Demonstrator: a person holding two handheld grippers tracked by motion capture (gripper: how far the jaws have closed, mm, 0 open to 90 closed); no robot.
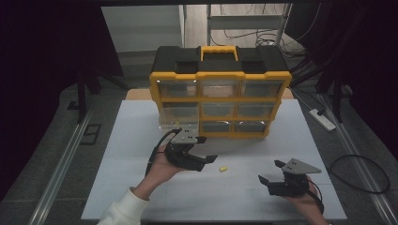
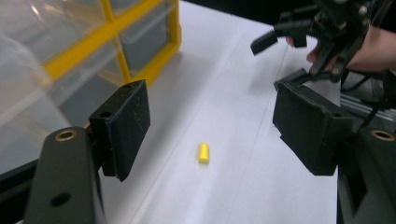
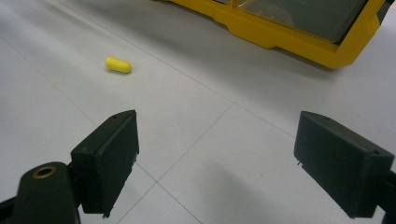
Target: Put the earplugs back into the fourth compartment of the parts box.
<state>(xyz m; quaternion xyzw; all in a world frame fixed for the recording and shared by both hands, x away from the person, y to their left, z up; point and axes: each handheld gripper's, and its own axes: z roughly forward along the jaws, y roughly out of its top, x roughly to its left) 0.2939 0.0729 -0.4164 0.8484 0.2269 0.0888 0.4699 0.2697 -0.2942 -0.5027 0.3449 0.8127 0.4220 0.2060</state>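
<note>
a small yellow capsule [image 1: 223, 168] lies on the white table [image 1: 131, 140], just right of the left gripper [image 1: 206, 150] and well left of the right gripper [image 1: 271, 171], near the middle of the high view. in the left gripper view the capsule [image 2: 203, 152] sits low in the centre of the frame, between the two wide-spread jaws and beyond their tips, untouched. in the right gripper view it [image 3: 118, 65] lies in the upper left, ahead of the left-hand jaw, apart from it. both grippers are spread wide and hold nothing. the capsule is smooth, rounded at both ends, glossy. the jaw pads are matte black, blocky and flat-faced. the table top is pale, smooth, crossed by faint seams. behind stands a yellow-framed drawer organiser [image 1: 220, 101] with clear plastic drawers and a black top
</note>
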